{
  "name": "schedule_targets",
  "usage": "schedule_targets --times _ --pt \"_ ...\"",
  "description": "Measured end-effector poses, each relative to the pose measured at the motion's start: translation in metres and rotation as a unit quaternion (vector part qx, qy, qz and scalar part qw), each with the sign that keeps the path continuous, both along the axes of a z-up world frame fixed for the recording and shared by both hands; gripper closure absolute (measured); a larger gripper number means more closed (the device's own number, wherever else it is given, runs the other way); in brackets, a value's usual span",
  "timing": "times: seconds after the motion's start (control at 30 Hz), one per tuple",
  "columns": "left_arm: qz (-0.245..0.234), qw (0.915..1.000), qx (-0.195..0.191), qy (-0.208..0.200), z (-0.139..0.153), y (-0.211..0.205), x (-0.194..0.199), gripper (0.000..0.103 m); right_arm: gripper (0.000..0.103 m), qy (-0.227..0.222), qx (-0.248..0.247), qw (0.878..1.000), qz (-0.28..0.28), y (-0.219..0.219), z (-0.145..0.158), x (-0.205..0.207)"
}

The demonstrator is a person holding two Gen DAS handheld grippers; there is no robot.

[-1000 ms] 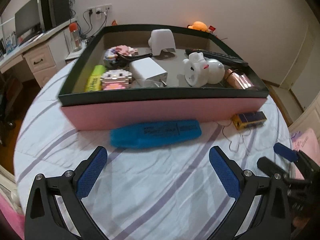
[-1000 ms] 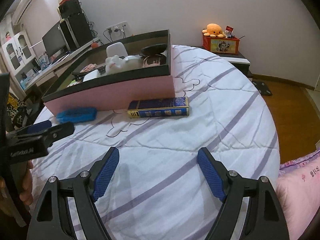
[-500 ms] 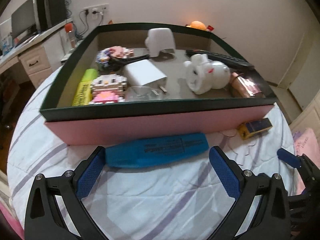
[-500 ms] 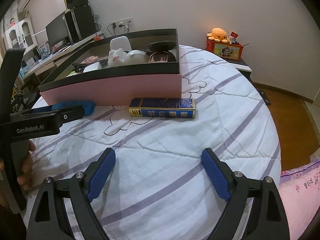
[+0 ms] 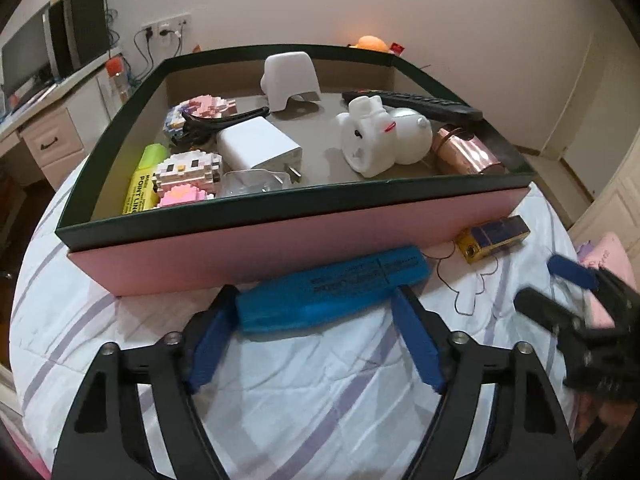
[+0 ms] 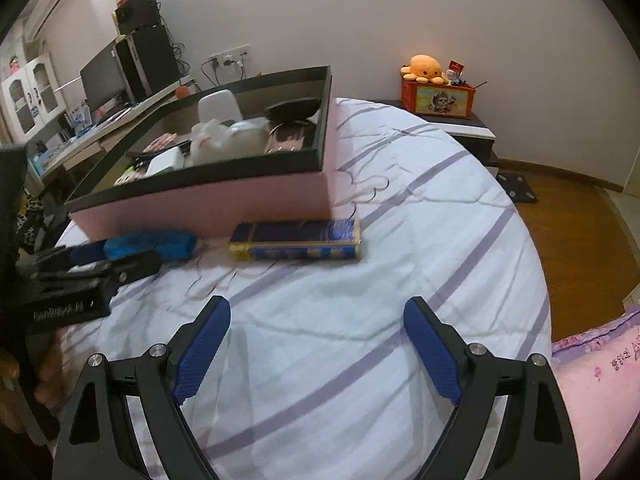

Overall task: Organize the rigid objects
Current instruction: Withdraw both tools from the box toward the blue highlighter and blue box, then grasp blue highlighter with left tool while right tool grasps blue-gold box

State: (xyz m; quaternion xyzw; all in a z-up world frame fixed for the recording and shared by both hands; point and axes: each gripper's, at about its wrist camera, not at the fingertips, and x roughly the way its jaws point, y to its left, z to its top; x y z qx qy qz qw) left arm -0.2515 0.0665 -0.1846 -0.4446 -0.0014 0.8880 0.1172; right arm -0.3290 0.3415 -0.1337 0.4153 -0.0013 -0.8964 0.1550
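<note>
The blue marker (image 5: 332, 290) is seen lying on the striped bedsheet (image 5: 280, 392), just in front of the pink wall of the box (image 5: 280, 240), with its long side roughly along that wall. The left gripper (image 5: 316, 340) is placed around it, and its jaws are closing; the marker sits between them, the left pad at or almost at the marker's end, the right pad not yet pressed against it. The grip is judged to be unfinished.

The right gripper (image 6: 316, 350) is held released over bare sheet, with nothing between its 2 fingers. A blue and gold tin (image 6: 296, 238) lies ahead of it, just beside the box's corner, untouched.

Several risks can be judged from here. The marker is being taken lengthwise, so the pads may land on its rounded ends and the marker may be squeezed out sideways or tipped. The soft sheet may be pinched along with it. Because the marker lies very near the pink wall, the box could be nudged when the marker is lifted, and the things already inside, such as the white charger (image 5: 260, 148) and the white toy (image 5: 380, 140), could be disturbed. The 2 grippers are near each other, so a bump between them is possible.
</note>
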Motion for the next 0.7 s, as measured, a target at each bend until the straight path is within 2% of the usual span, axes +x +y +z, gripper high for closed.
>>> schedule_targets --times 0.07,0.13,0.2,0.27,0.33,0.43,0.53,0.63,0.7 --pt "-0.004 1.0 0.001 0.0 0.001 -0.003 0.002 0.03 0.013 0.0 0.009 1.0 0.01 -0.003 0.001 -0.006" --pt "-0.007 1.0 0.005 0.0 0.001 -0.005 0.004 0.029 0.013 0.001 0.018 1.0 0.014 -0.007 0.002 -0.014" --pt "-0.009 0.9999 0.008 0.0 0.002 -0.007 0.006 0.027 0.013 0.001 0.005 0.999 0.038 -0.011 0.004 -0.02" --pt "-0.014 0.9998 0.011 -0.002 0.002 -0.008 0.007 0.022 0.013 -0.01 -0.002 0.998 0.054 -0.015 0.003 -0.03" --pt "-0.016 0.9998 0.009 -0.001 0.003 -0.008 0.008 0.021 0.013 -0.012 0.014 0.999 0.045 -0.018 0.001 -0.039" --pt "-0.018 0.9998 0.011 -0.002 0.003 -0.006 0.006 0.015 0.013 -0.016 0.004 0.999 0.05 -0.022 0.0 -0.046" --pt "-0.01 0.9998 0.016 -0.006 0.002 -0.003 0.001 0.009 0.013 -0.014 0.024 0.998 0.052 -0.032 -0.003 -0.045" --pt "-0.004 0.9999 -0.003 -0.01 0.0 0.006 -0.002 0.006 0.018 -0.011 0.037 0.998 0.049 -0.033 -0.004 -0.043" --pt "-0.012 0.9998 -0.014 -0.008 -0.001 0.011 -0.001 0.004 0.018 -0.013 0.025 0.999 0.045 -0.025 -0.002 -0.041"
